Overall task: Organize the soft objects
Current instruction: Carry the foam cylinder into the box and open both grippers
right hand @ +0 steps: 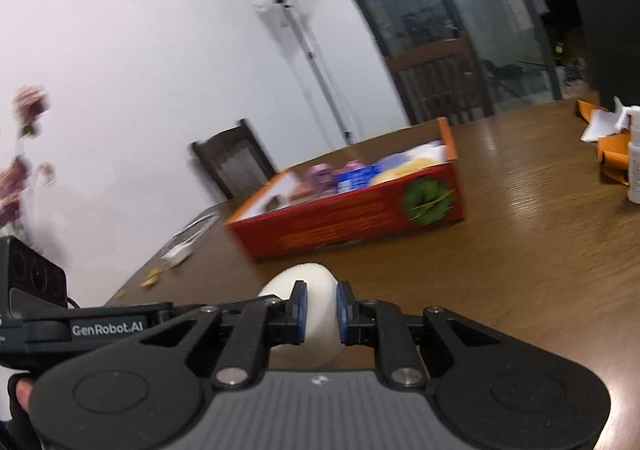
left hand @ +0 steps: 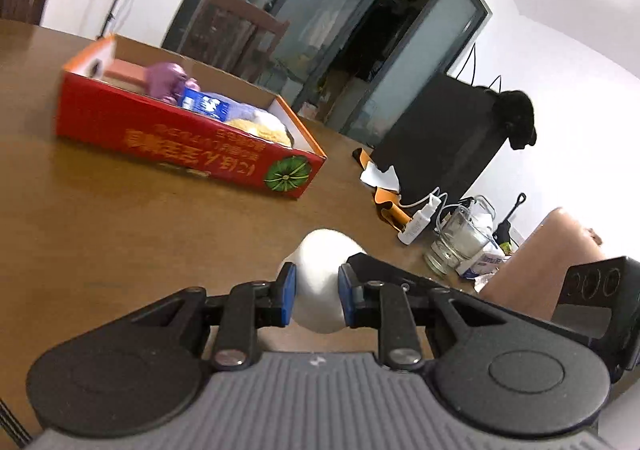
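Left wrist view: the left gripper (left hand: 316,300), at lower centre, clamps a white soft object (left hand: 322,282) between its blue pads; the red cardboard box (left hand: 180,142) of soft items sits on the wooden table (left hand: 120,242) at upper left. Right wrist view: the right gripper (right hand: 322,316), at lower centre, likewise clamps a white soft object (right hand: 308,282), with the box (right hand: 348,222) just beyond at centre frame.

Black linkage arms with silver screws at the pivots, on both left gripper (left hand: 316,300) and right gripper (right hand: 322,312). Blue pads on black fingers (left hand: 286,300), ribbed grey housing behind. White "GenRobot.AI" lettering along a black side bar.
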Demonstrator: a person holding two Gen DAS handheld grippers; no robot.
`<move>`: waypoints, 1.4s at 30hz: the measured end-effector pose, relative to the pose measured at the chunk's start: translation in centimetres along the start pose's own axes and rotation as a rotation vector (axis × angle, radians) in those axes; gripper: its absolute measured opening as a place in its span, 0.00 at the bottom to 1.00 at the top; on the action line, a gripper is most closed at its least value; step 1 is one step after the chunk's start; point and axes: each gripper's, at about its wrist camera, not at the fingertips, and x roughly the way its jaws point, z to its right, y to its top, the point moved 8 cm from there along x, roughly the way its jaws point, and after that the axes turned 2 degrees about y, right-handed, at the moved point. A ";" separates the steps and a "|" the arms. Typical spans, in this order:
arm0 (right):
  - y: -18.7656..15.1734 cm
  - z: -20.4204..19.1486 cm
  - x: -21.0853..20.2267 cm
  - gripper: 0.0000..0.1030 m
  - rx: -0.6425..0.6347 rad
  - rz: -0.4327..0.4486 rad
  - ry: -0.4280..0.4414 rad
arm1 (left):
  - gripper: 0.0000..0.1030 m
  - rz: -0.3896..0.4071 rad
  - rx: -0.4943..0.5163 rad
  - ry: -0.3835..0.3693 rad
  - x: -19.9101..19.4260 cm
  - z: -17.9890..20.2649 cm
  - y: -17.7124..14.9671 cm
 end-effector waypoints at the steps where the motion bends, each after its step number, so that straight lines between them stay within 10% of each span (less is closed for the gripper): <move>1: -0.1 -1.0 -0.3 0.15 -0.010 0.000 0.010 | 0.22 0.016 -0.004 0.005 -0.9 -0.1 0.3; 16: 6.6 -7.6 4.2 0.15 -0.189 0.055 0.048 | 0.23 0.163 0.032 0.005 -3.5 -3.5 9.6; 27: 15.4 -4.9 20.3 0.15 -0.065 0.003 0.081 | 0.22 0.121 0.023 0.095 5.6 -13.1 22.2; 37: 13.5 -1.5 34.1 0.17 0.065 -0.185 0.021 | 0.25 0.009 -0.052 0.264 12.0 -22.9 23.1; 42: 11.5 -0.8 36.2 0.18 0.075 -0.242 -0.016 | 0.26 0.016 -0.070 0.231 11.3 -23.6 23.6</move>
